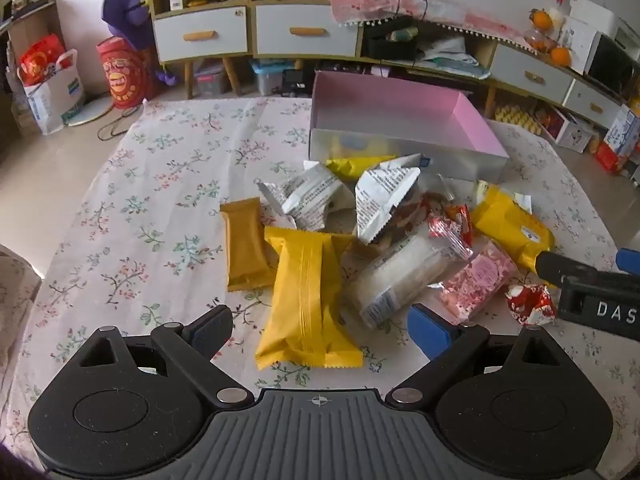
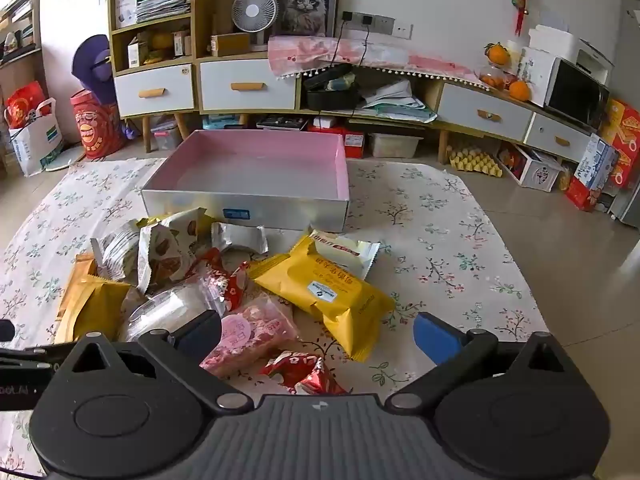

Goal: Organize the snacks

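Observation:
A pile of snack packets lies on the flowered tablecloth [image 1: 160, 200] in front of an open silver box with a pink inside [image 1: 404, 120] [image 2: 256, 184]. My left gripper [image 1: 320, 332] is open, its fingers on either side of a big yellow packet [image 1: 306, 300]. Beside that lie a mustard packet [image 1: 244, 244], white printed packets [image 1: 316, 196] and a clear wrapped roll [image 1: 400, 276]. My right gripper [image 2: 316, 338] is open above a pink packet [image 2: 252, 336], a red wrapped sweet [image 2: 304, 372] and a yellow packet [image 2: 332, 292]. The right gripper's body [image 1: 592, 292] shows at the left wrist view's right edge.
The box stands at the table's far side and holds nothing that I can see. Behind the table are low cabinets with white drawers [image 2: 248, 84], a fan [image 2: 254, 10], bags on the floor [image 1: 52, 88] and cartons at the right [image 2: 600, 160]. Tablecloth lies bare to the left [image 1: 120, 240] and right [image 2: 460, 260].

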{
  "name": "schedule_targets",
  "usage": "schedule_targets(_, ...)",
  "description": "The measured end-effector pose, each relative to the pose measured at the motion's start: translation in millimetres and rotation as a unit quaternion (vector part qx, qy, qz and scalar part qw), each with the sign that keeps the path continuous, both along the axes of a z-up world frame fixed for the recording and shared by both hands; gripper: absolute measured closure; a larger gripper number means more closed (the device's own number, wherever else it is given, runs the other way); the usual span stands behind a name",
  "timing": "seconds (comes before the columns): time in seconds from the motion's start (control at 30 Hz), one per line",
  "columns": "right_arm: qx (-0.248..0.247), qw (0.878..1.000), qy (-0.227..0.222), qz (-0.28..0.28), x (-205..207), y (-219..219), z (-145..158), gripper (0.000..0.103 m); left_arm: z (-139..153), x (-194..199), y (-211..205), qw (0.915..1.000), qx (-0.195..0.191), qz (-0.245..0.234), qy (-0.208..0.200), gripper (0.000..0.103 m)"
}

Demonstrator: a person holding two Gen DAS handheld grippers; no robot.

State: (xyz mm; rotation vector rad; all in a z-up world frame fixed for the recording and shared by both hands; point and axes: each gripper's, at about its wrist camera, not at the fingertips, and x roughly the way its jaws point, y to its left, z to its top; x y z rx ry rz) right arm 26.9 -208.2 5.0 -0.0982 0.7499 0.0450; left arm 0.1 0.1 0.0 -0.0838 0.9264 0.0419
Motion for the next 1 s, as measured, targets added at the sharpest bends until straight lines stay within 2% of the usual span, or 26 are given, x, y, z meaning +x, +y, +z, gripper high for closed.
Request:
schedule_targets(0.13,-0.004,1.000,0.000,-0.005,1.7,-2.4,2.4,0.016,1.2,0.2,5.3,0.9999,-0.007,0.001,-0.011,0.008)
schedule_targets(0.17,-0.003,1.000,0.000,-0.005,1.9,-3.2,3.2,0.016,4.4,-1.9,5.3,0.9998,0.004,0.001,-0.019,0.008)
schedule_targets(0.23,-0.004,1.000,0.001,-0.006,1.7,2.2,-2.8,0.016,3.4,1.4,-0.3,0.9997,0.019,0.004,-0.013,0.008)
schedule_targets(0.53,0.008,1.000,0.023,0.002,7.2,2.7,-8.3,0.016,1.8,1.6,1.0,0.9997,0.015,0.007,-0.019,0.008)
schedule_targets(1.0,0.012,0.999,0.031,0.008,8.4,4.7,-11.0,0.016,-1.2,2.2,0.4,0.9997,0.016,0.008,-0.018,0.008)
